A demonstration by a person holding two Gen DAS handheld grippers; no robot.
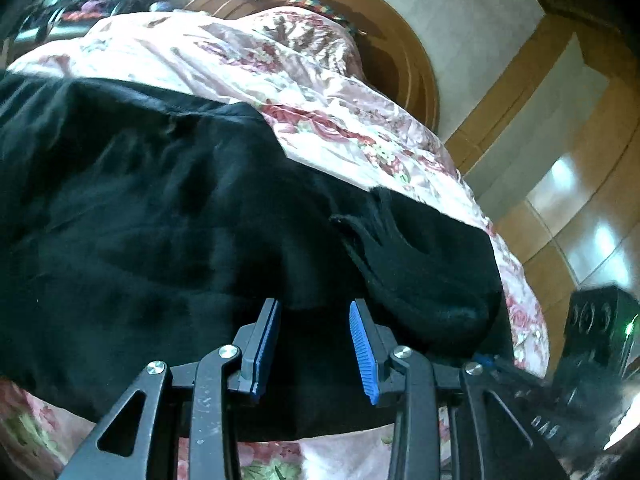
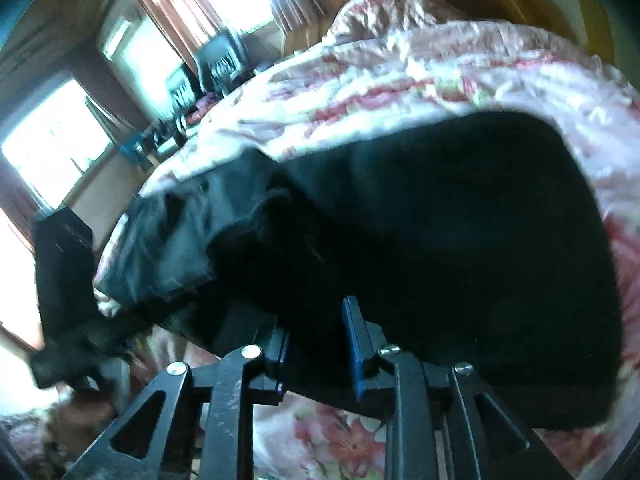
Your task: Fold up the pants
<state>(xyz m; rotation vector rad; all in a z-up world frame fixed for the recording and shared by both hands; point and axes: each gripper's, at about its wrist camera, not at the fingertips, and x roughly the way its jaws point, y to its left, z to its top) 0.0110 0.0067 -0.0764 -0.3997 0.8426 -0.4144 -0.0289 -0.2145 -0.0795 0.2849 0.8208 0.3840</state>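
The black pants [image 1: 160, 220] lie spread across a floral bedspread [image 1: 304, 92], covering most of the near part of the bed. In the left wrist view their far edge runs diagonally against the pink cloth, and a thick bunched fold [image 1: 432, 276] bulges at the right, close to the bed's side edge. Bare bedspread shows beyond the pants toward the wooden headboard [image 1: 404, 52], and a narrow strip in front of them. In the right wrist view the pants [image 2: 460, 220] end in a rounded edge on the right with bedspread [image 2: 440, 72] past it; at the left a greyer, blurred part hangs near the bed's edge.

The left gripper [image 1: 316, 340] has its blue pads well apart, black cloth lying between them, not pinched. The right gripper [image 2: 316, 344] is likewise parted, with cloth between its fingers; whether the pads touch it I cannot tell. No writing is readable.
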